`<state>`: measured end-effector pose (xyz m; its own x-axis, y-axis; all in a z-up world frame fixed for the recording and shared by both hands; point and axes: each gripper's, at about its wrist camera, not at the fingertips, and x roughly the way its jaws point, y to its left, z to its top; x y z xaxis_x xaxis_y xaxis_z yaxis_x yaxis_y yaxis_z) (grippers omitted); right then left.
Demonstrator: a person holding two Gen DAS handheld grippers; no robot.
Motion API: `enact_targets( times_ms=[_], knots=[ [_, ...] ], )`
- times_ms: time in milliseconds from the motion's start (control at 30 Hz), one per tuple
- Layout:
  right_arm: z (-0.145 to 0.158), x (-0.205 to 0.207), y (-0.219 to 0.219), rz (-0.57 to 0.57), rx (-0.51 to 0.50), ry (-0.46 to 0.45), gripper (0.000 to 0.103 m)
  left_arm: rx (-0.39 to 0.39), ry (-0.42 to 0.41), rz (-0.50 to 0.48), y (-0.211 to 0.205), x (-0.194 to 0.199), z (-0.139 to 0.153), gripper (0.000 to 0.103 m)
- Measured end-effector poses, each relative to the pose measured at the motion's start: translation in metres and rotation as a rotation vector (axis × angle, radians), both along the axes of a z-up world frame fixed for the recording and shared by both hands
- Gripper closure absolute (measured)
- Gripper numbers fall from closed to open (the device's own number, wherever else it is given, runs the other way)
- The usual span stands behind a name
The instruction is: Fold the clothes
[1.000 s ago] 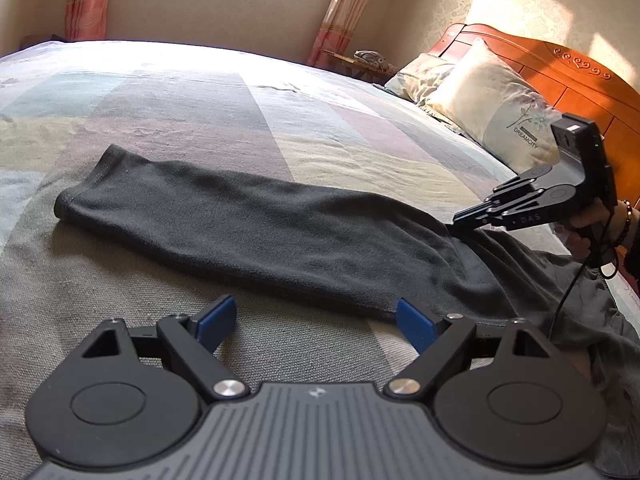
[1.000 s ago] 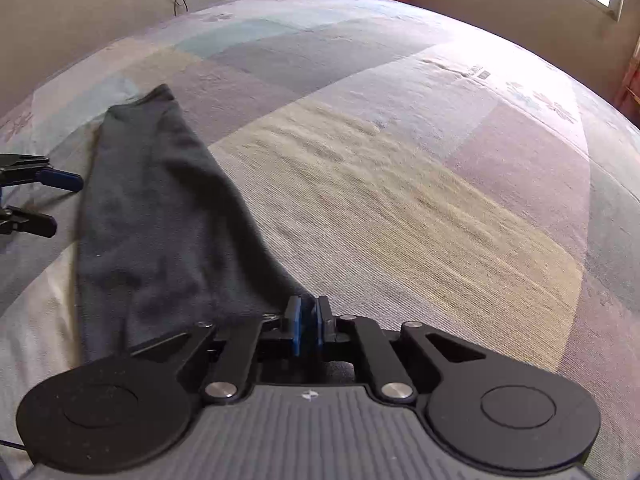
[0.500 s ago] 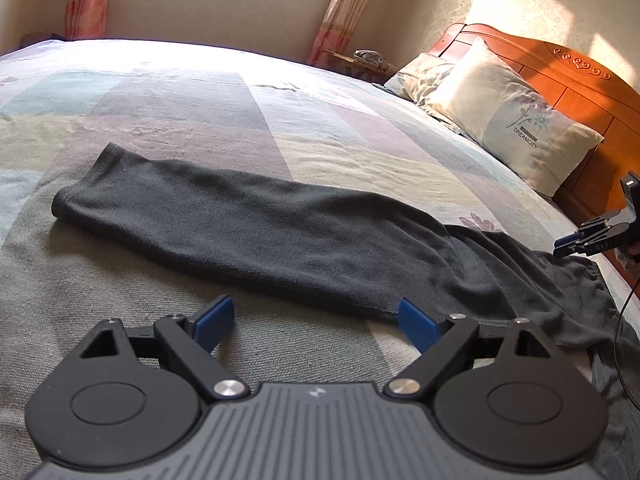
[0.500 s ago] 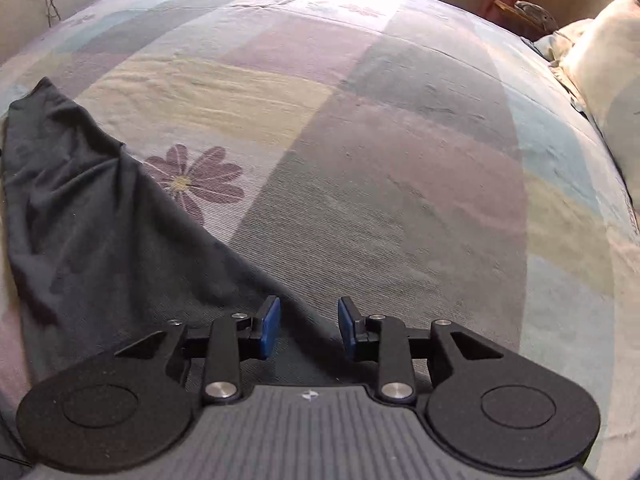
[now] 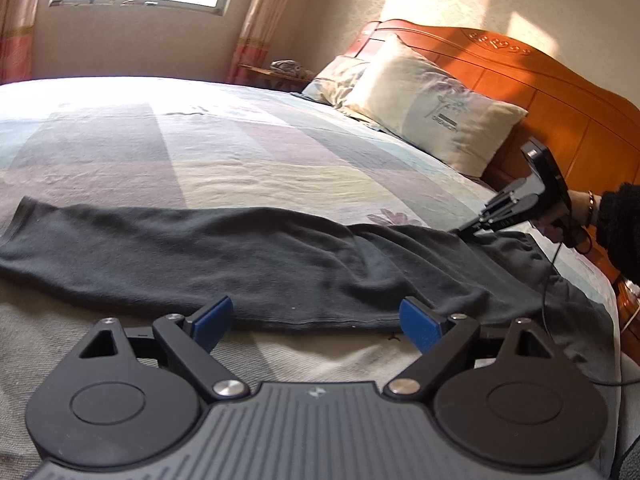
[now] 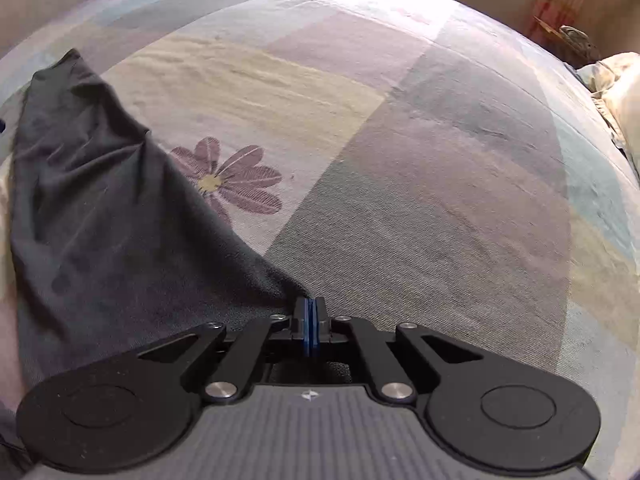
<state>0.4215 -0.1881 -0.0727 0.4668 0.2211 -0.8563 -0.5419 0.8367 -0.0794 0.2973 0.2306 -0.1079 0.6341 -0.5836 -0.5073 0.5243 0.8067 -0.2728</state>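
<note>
Big bed with a pastel patchwork woven cover carries a long dark grey knit garment spread flat across it, one end toward the cream pillow and orange wooden headboard. Left gripper hangs just in front of the garment's near hem, blue pads wide apart, hem showing between them but untouched. Right gripper, jaws pressed together, sits at the garment's far edge, cloth corner running up to the tips; actual pinch can't be told.
</note>
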Motion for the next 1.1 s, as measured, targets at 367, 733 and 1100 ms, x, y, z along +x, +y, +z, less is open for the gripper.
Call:
enact_targets(
  times_ms=[367,733,1100],
  knots=[
    [0.026,0.0,0.035,0.051,0.107,-0.028,0.084,0.027,0.044,0.026,-0.001,0.006,-0.009,0.013],
    [0.001,-0.023,0.119,0.235,0.064,0.02,0.078,0.043,0.051,0.039,-0.002,0.007,-0.011,0.013],
    [0.025,-0.085,0.134,0.217,0.097,-0.009,0.075,0.055,0.064,0.068,0.001,0.01,-0.013,0.012]
  ],
)
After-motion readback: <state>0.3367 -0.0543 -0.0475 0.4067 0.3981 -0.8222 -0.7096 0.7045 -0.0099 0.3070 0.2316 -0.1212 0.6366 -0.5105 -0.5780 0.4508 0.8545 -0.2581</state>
